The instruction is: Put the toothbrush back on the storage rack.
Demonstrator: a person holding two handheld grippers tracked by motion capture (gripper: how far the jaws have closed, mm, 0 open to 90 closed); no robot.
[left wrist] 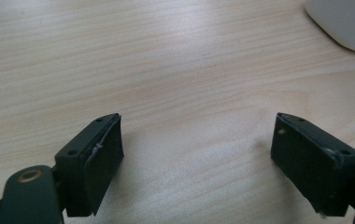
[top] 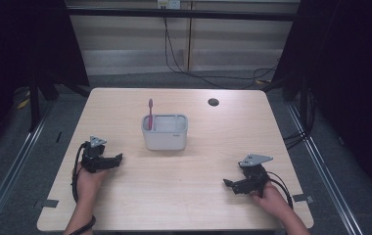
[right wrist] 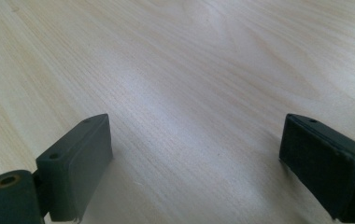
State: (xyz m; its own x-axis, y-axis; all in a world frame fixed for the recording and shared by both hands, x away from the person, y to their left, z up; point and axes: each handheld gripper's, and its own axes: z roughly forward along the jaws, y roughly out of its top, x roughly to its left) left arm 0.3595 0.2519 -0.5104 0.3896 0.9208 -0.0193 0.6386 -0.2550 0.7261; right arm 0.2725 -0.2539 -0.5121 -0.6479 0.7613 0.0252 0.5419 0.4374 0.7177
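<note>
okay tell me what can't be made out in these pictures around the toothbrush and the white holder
- Lower part of the pink toothbrush: high view, hidden inside the white holder.
- Holder's inside bottom: high view, hidden by its own walls.
- Small mark on the holder's front: high view, too small to read.
- Most of the holder: left gripper view, cut off by the top right edge.
- Left tool and right tool: open over bare table.

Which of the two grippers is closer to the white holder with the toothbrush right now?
The left gripper: it rests just left of and below the white holder, whose corner shows in its own view; the right gripper sits farther off, toward the table's near right corner.
</note>
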